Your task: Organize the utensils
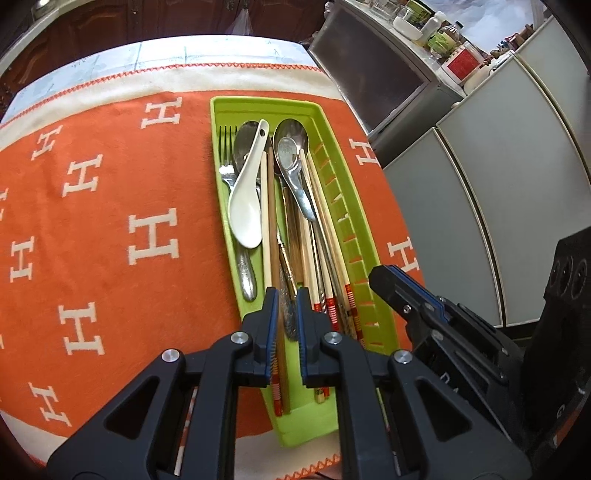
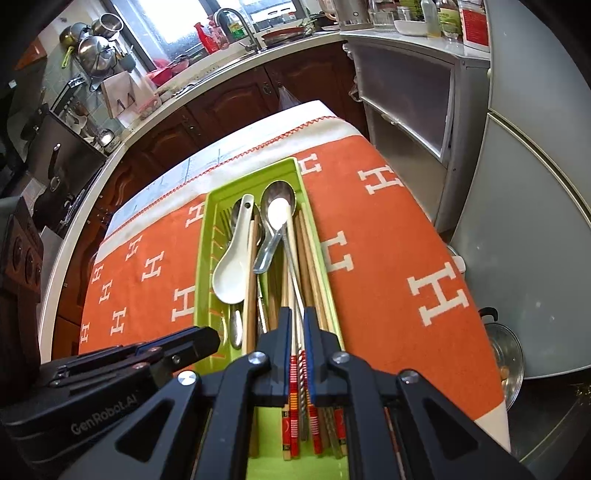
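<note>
A green plastic tray (image 1: 221, 107) lies lengthwise on an orange cloth (image 1: 110, 206) with white H marks. In the tray are a white ceramic spoon (image 1: 243, 214), a fork (image 1: 227, 155), metal spoons (image 1: 291, 134) and several wooden chopsticks (image 1: 314, 254) with red-banded ends. My left gripper (image 1: 287, 295) hangs over the tray's near end, its jaws down to a narrow slit. A metal handle and a brown chopstick show through the slit, apparently below the pads. My right gripper (image 2: 297, 314) is beside it over the tray (image 2: 291, 164), shut to a slit above the chopsticks (image 2: 293, 266). The white spoon (image 2: 231, 273) lies to its left.
The cloth covers a small table with grey cabinets (image 1: 498, 192) close on the right. A dark wood kitchen counter with a sink tap (image 2: 236, 22) runs behind. A steel pot (image 2: 506, 354) sits low beyond the table's right edge. A black box (image 2: 22, 254) stands at the left.
</note>
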Demonstrator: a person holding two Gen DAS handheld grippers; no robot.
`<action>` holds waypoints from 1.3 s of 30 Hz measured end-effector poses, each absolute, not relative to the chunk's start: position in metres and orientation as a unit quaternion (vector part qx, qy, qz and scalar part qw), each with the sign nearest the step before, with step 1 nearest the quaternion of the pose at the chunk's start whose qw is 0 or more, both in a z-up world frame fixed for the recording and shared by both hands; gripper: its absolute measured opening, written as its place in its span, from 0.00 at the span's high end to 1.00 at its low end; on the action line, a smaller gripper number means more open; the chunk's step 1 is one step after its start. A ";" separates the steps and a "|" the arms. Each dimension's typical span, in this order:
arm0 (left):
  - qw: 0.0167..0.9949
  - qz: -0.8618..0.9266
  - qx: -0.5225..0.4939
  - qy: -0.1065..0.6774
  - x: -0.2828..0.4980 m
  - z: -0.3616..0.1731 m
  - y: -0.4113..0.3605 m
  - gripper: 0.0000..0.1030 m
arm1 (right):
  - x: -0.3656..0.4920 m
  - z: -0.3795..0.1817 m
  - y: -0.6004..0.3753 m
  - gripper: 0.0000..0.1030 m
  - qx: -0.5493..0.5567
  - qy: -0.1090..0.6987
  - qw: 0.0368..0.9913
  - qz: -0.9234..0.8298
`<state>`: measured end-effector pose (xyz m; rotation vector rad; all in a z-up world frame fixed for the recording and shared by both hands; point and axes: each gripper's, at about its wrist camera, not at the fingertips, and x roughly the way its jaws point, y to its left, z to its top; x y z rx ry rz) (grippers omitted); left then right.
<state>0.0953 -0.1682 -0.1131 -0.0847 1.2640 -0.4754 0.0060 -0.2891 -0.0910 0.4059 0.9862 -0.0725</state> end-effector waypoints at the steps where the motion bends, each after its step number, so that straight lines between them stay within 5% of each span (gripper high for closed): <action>1: 0.783 -0.221 -0.037 0.581 0.093 -0.110 -0.166 0.84 | 0.005 -0.090 -0.287 0.94 0.191 0.470 0.861 -0.032; 5: 0.799 -0.213 -0.032 0.562 0.082 -0.096 -0.150 0.58 | 0.001 -0.085 -0.280 0.94 0.184 0.472 0.862 -0.023; 18: 0.865 -0.152 0.014 0.478 0.036 -0.061 -0.090 0.55 | -0.016 -0.078 -0.247 0.94 0.159 0.480 0.863 0.011; 25: 0.886 -0.083 0.033 0.455 0.013 -0.052 -0.060 0.43 | -0.026 -0.076 -0.230 0.94 0.152 0.487 0.860 0.028; 39: 0.898 -0.021 0.039 0.438 -0.019 -0.015 -0.009 0.42 | -0.041 -0.032 -0.173 0.94 0.121 0.462 0.874 0.089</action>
